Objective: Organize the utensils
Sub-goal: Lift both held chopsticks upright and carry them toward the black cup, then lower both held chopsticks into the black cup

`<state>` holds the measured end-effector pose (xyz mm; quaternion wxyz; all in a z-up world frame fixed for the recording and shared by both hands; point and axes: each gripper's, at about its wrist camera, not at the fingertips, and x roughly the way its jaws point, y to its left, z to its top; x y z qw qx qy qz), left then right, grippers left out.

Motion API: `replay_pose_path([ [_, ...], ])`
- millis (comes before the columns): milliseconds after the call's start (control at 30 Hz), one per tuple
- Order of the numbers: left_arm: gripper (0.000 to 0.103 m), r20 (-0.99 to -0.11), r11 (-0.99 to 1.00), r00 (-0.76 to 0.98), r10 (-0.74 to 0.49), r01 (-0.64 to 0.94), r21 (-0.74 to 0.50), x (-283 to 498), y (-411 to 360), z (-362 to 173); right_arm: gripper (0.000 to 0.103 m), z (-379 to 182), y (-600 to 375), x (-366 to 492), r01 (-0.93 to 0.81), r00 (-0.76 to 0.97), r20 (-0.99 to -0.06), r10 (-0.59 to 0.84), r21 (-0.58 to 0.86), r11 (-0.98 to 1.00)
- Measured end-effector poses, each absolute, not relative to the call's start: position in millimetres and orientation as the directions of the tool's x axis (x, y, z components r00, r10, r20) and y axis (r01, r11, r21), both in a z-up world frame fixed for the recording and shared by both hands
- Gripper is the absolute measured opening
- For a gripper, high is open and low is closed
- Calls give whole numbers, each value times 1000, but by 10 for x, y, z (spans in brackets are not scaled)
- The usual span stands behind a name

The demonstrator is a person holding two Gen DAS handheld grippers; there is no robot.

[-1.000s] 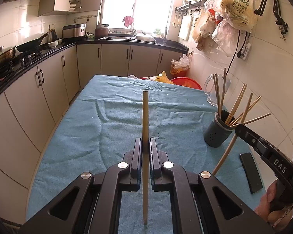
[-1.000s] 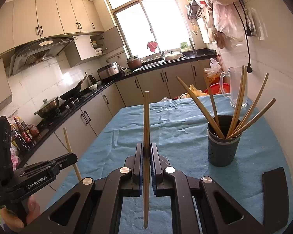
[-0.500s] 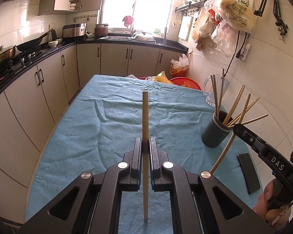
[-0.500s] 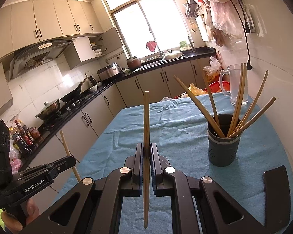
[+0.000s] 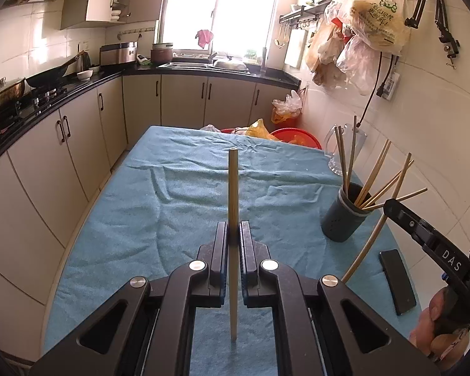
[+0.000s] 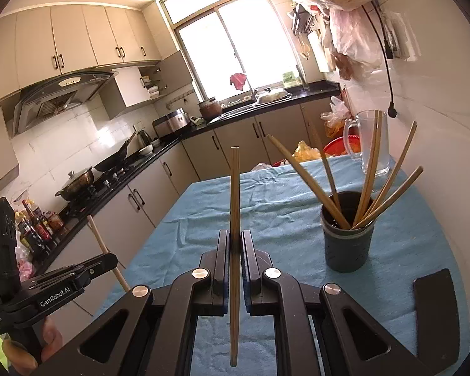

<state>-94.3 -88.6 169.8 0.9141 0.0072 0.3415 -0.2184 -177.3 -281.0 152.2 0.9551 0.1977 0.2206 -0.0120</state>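
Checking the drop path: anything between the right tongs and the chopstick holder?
Only bare blue cloth lies between the right tongs, shut on a chopstick, and the holder, in the right wrist view.

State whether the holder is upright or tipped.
Upright: the holder stands on its base on the cloth, chopsticks fanning from its open top.

My left gripper (image 5: 233,235) and right gripper (image 6: 234,244) both clamped tight, fingers pointing forward, level, held side by side.

holder (image 6: 347,244) on cloth (image 5: 203,194) | phone (image 5: 397,280) beside holder | jug (image 6: 368,144) behind
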Motion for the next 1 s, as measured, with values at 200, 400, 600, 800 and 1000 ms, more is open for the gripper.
replay_pose_path([
  [200,6,-623,897,667,-408,419,-139,-929,-939,1741,7,1571,-2882,-1868,132,908,-417,41,377,917],
  [400,6,-621,885,655,-431,443,-146,-879,-1044,1810,7,1652,-3000,-1986,161,915,-404,5,374,913],
  [600,6,-602,862,648,-467,484,-148,-862,-1226,1989,7,1893,-3170,-2172,183,934,-354,-45,369,911],
  [800,6,-565,833,648,-511,534,-142,-879,-1448,2266,7,2204,-3453,-2401,213,953,-283,-105,387,897],
  [1000,6,-541,801,631,-556,581,-145,-876,-1709,2514,7,2477,-3788,-2589,230,964,-223,-142,444,866],
])
